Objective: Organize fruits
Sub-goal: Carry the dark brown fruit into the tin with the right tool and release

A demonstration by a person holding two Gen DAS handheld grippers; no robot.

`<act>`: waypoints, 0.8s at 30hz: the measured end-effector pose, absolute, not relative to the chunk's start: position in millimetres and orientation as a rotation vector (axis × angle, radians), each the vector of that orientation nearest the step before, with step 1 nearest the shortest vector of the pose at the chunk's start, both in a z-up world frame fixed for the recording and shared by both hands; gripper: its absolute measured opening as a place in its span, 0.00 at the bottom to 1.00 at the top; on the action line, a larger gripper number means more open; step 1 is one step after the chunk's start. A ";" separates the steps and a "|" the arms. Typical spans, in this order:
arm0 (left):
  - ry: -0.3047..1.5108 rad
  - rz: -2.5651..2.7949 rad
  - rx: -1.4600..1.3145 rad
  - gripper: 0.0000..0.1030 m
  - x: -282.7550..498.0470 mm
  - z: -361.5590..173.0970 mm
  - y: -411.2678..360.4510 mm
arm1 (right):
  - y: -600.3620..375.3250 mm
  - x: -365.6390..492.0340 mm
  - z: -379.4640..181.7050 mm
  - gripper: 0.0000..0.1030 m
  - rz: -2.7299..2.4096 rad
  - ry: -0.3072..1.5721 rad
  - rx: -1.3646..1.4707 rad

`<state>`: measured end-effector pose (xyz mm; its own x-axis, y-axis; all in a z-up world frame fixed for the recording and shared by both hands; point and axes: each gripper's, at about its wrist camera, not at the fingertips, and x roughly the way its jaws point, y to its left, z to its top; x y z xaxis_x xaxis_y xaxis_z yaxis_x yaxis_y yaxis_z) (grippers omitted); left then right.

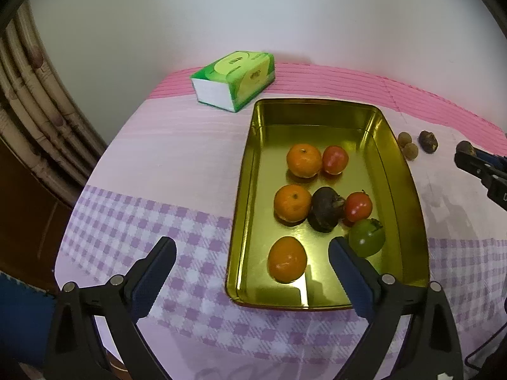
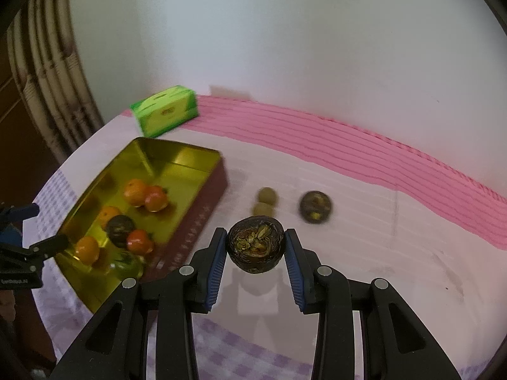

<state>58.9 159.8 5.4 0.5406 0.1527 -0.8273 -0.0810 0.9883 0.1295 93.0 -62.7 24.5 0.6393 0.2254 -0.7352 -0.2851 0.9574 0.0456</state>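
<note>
Left wrist: left tool (image 1: 252, 255) open, idle over the tin's (image 1: 244, 171) near end, fruit inside; right wrist: right tool (image 2: 256, 247) clamping a dark fruit (image 2: 256, 244) above the surface's middle, presumably next carried left into the tin.

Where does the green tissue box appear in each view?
Left wrist view: the green tissue box lies top centre, behind the gold tray's far left corner.
Right wrist view: it lies upper left, again behind the tray's far end.
Shared landmark: the gold tray.
</note>
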 end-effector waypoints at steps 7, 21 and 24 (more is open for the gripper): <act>0.995 0.168 0.061 0.93 50.3 4.9 173.7 | -24.4 93.4 26.0 0.36 0.360 0.840 -0.082; 0.982 0.251 -0.009 0.95 45.7 5.5 204.6 | 33.8 96.9 12.8 0.37 0.443 0.875 -0.137; 0.980 0.254 -0.019 0.95 45.8 6.3 207.3 | 39.7 99.4 7.7 0.37 0.443 0.887 -0.145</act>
<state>45.8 207.3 6.3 0.5301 0.2048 -0.8228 -0.2215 0.9701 0.0987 99.4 39.7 7.7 0.5484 0.3139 -0.7750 -0.4319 0.9000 0.0589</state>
